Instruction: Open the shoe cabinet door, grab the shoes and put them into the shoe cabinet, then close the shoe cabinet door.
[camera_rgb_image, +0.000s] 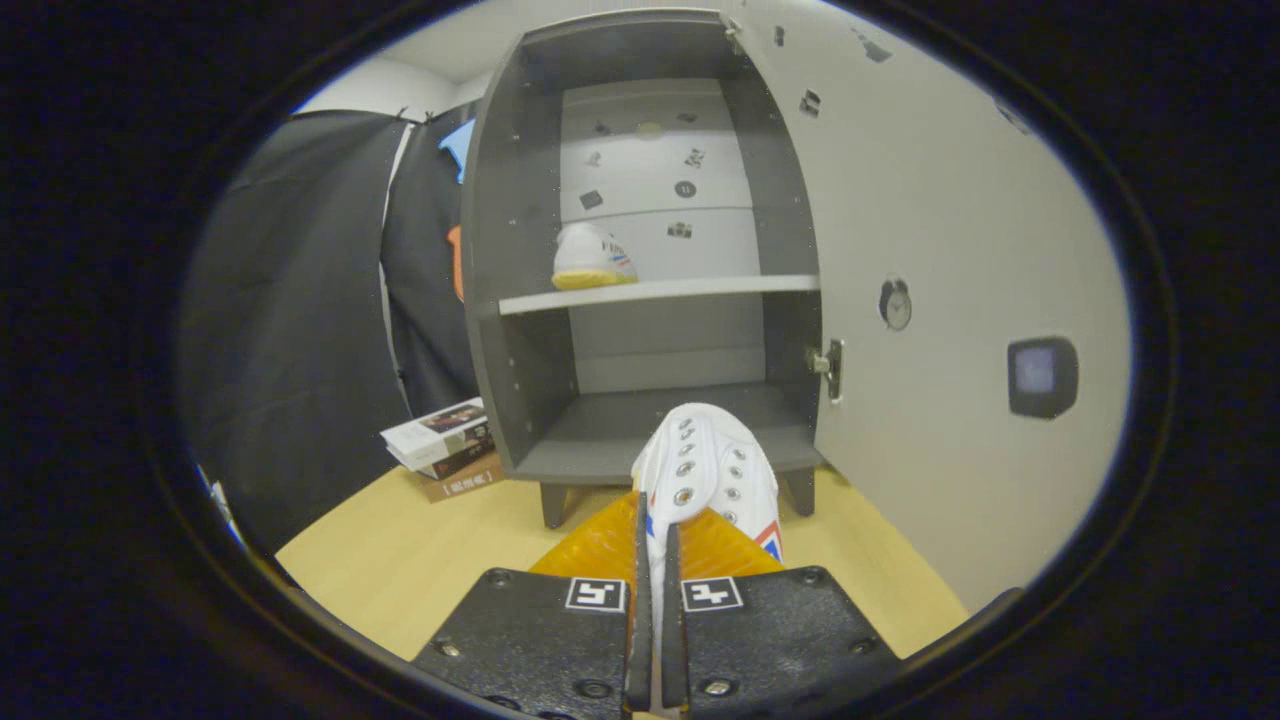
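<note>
Held shoe (708, 470): heel end hidden by the fingers (600, 545), which pinch its collar; only the laced front shows ahead of them. Second shoe (591, 258) on the upper shelf (700, 290): too small to make out detail. Cabinet door (930, 250), swung out to the right: far edge cut off. Stickers on the cabinet back panel (655, 160): too small to tell. Book stack (445, 445) left of the cabinet: covers unreadable.

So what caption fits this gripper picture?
Tool shut on a white shoe, facing the open cabinet.
</note>
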